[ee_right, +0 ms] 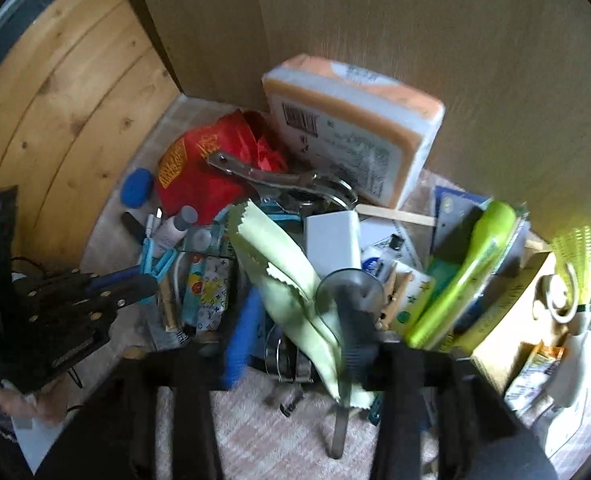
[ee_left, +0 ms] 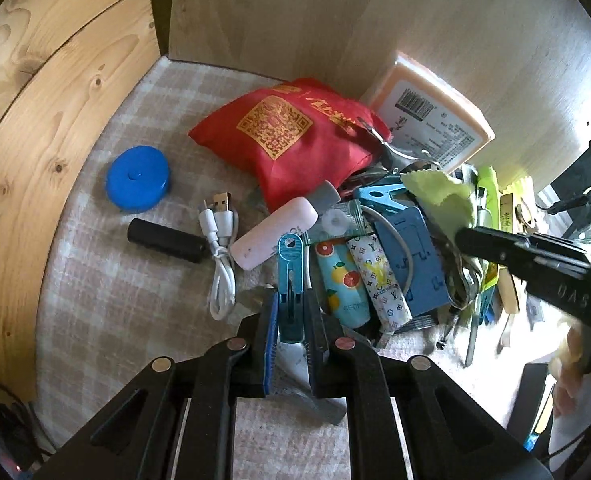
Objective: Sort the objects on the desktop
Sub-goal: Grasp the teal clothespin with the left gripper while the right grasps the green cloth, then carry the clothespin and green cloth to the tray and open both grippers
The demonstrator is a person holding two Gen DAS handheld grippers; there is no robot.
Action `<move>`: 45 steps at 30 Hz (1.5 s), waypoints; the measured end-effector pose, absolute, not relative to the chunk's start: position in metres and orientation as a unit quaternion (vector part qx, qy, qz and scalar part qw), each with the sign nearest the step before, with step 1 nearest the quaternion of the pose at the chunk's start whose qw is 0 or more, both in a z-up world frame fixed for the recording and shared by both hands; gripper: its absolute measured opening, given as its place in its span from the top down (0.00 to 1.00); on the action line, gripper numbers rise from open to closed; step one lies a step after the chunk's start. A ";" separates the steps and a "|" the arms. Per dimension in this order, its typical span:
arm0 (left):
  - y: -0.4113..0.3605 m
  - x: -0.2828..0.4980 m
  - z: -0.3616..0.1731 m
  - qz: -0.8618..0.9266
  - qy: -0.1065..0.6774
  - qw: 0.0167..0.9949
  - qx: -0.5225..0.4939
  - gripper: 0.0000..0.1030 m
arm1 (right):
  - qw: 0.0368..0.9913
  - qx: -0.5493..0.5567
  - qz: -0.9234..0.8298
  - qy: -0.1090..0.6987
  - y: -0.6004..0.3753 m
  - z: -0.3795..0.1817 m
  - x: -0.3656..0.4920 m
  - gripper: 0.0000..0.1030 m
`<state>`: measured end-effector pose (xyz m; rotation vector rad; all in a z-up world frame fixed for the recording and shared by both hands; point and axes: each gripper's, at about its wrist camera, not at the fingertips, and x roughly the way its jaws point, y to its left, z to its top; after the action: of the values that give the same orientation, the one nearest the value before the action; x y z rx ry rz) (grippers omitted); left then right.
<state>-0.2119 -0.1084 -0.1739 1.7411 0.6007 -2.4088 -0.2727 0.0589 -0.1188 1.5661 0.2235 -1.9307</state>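
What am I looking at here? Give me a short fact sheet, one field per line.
Setting: cluttered desk corner with a checked mat
Left gripper: closed on a blue clothes peg
Right gripper: light green cloth between its fingers, grip blurred
Set apart at left: blue round case, black cylinder, white USB cable
Back of pile: red bag, orange-edged pack

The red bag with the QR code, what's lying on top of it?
A metal clip lies across the red bag at its right edge. The clip's far end disappears into the pile; anything beneath the bag is covered.
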 end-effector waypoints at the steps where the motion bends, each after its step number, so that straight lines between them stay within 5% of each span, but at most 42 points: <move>1: -0.109 -0.210 -0.173 -0.795 0.196 0.054 0.572 0.89 | 0.318 0.595 -0.734 0.077 0.062 -0.117 -0.273 0.88; 3: -0.110 -0.205 -0.171 -0.796 0.198 0.054 0.569 0.89 | 0.319 0.590 -0.738 0.068 0.069 -0.111 -0.272 0.94; 14: -0.086 -0.181 -0.133 -0.815 0.186 0.030 0.548 0.89 | 0.349 0.595 -0.723 -0.033 0.121 -0.072 -0.251 0.94; 25: 0.018 -0.167 -0.068 -0.837 0.138 -0.040 0.529 0.89 | 0.352 0.574 -0.732 -0.098 0.217 -0.016 -0.200 0.94; 45: 0.309 -0.117 -0.059 -0.795 0.031 -0.260 0.547 0.89 | 0.146 0.572 -0.791 -0.162 0.523 -0.002 -0.049 0.94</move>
<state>-0.1167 0.3085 -0.0594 2.0781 0.1164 -3.0188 -0.0486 0.5233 -0.0023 1.6479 -0.4660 -2.2765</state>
